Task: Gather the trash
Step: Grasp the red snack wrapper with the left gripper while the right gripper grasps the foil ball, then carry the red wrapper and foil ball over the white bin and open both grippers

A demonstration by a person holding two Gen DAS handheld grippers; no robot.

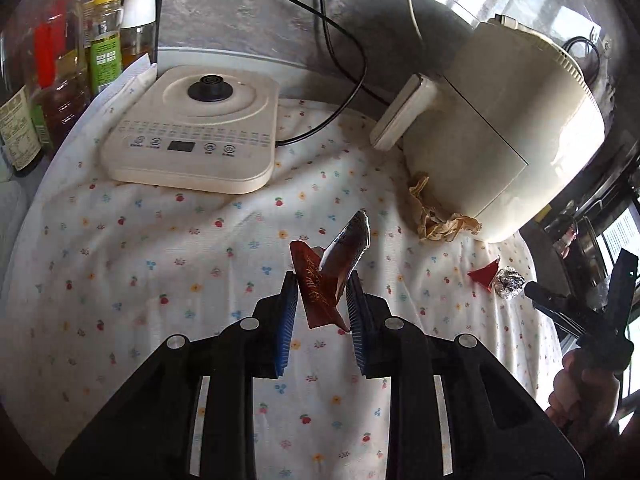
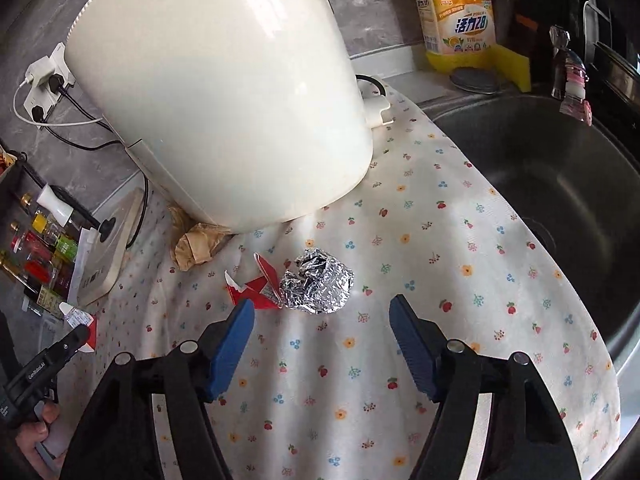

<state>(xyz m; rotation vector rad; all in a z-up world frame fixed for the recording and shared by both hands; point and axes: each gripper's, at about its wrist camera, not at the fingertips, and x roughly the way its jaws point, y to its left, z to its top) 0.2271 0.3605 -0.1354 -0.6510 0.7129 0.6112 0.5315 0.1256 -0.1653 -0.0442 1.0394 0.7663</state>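
My left gripper [image 1: 322, 280] is shut on a dark red and silver snack wrapper [image 1: 324, 280] and holds it above the flowered cloth [image 1: 160, 248]. My right gripper [image 2: 322, 312] is open and empty, just in front of a crumpled foil ball [image 2: 318, 286] and a torn red wrapper [image 2: 260, 286] beside it on the cloth. The foil ball [image 1: 509, 282] and red scrap [image 1: 486, 276] also show at the right of the left wrist view. A crumpled brown paper [image 1: 436, 216] lies against the base of the white cooker; it shows in the right wrist view too [image 2: 196, 250].
A large white cooker [image 2: 224, 92] stands on the cloth behind the trash. A beige kettle base [image 1: 192, 128] sits at the back left with cables. Bottles [image 1: 60, 60] line the left edge. A dark sink [image 2: 540, 184] is at the right, with a yellow detergent bottle [image 2: 456, 16] behind it.
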